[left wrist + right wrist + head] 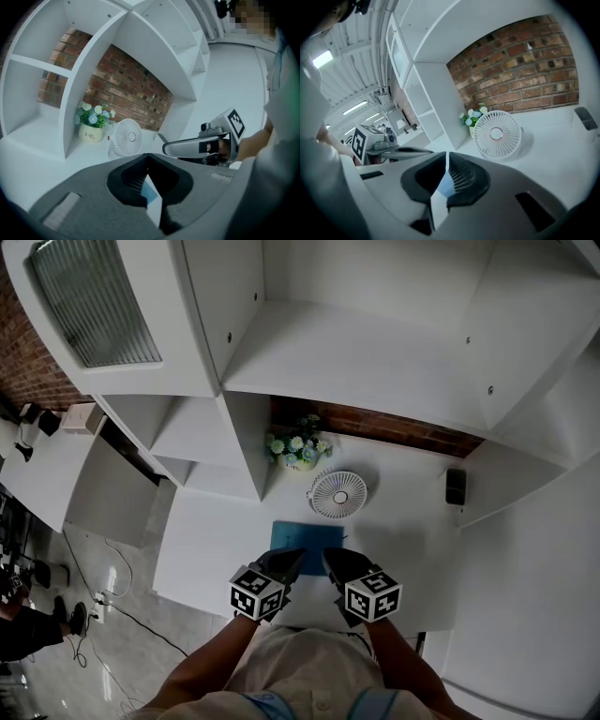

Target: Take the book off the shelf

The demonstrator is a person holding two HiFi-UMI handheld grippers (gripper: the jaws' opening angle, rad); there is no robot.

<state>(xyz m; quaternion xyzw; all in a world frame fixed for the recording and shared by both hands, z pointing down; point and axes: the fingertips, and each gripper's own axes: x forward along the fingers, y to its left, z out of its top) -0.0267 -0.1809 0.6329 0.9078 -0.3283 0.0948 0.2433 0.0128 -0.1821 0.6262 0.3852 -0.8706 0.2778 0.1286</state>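
A thin blue book point(307, 536) lies out flat over the white shelf counter point(211, 549), in front of me. My left gripper point(292, 561) is shut on the book's near left edge. My right gripper point(330, 559) is shut on its near right edge. In the left gripper view the jaws point(148, 157) meet at the tips, with a strip of the blue book point(150, 191) between them. The right gripper view shows the same: jaws point(447, 157) closed on the blue book point(445, 185). Each gripper shows in the other's view, close alongside.
A small white fan point(338, 493) stands just behind the book. A pot of flowers point(297, 448) sits against the brick wall point(394, 426). A small dark box point(456, 486) is at the back right. White shelf compartments point(356, 352) rise above and to the left.
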